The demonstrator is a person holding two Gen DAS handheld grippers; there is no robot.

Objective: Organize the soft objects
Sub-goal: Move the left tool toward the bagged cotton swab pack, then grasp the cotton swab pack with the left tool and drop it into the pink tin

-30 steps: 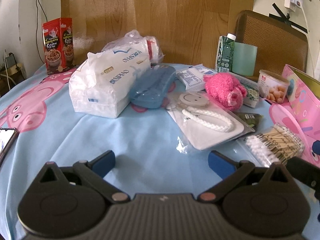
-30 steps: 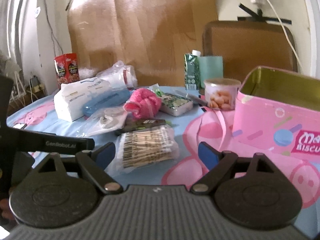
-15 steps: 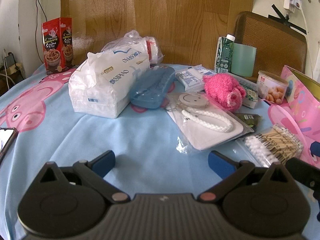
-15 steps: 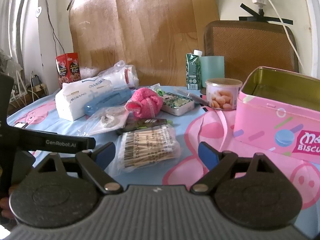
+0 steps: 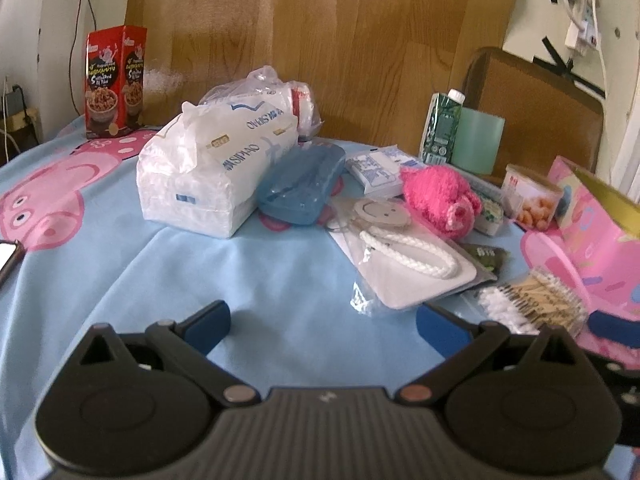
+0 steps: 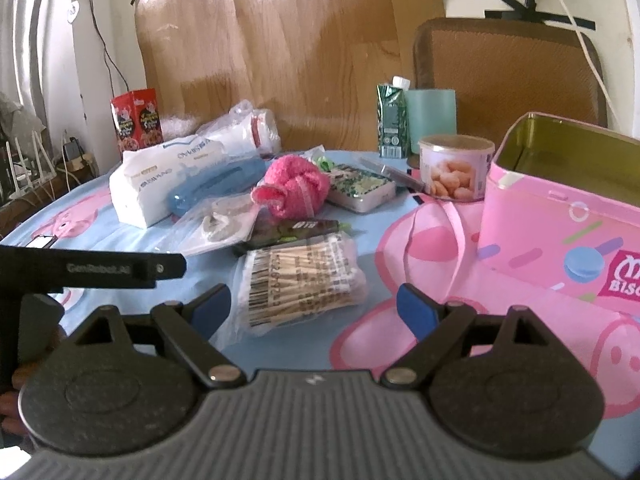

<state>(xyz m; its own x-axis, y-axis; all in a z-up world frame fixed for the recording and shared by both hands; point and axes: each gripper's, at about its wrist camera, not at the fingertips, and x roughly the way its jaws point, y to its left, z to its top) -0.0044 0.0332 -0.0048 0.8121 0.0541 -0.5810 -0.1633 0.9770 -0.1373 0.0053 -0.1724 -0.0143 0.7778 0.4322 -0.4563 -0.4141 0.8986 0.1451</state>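
A fluffy pink soft toy (image 5: 438, 200) lies mid-table; it also shows in the right wrist view (image 6: 294, 190). A white tissue pack (image 5: 218, 168) lies left of it, also seen from the right wrist (image 6: 160, 178). A bag of cotton swabs (image 6: 296, 284) lies just ahead of my right gripper (image 6: 314, 310), which is open and empty. My left gripper (image 5: 322, 322) is open and empty above bare blue cloth. The open pink biscuit tin (image 6: 568, 216) stands at the right.
A blue plastic case (image 5: 302, 186), a bagged white cord (image 5: 408, 256), a snack cup (image 6: 456, 168), a green carton (image 6: 392, 120), a red box (image 5: 114, 80) and a phone (image 5: 8, 258) are on the table. A chair (image 6: 504, 76) stands behind.
Both grippers have drifted slightly; the views shift a little. Both stay open and empty. No object has moved.
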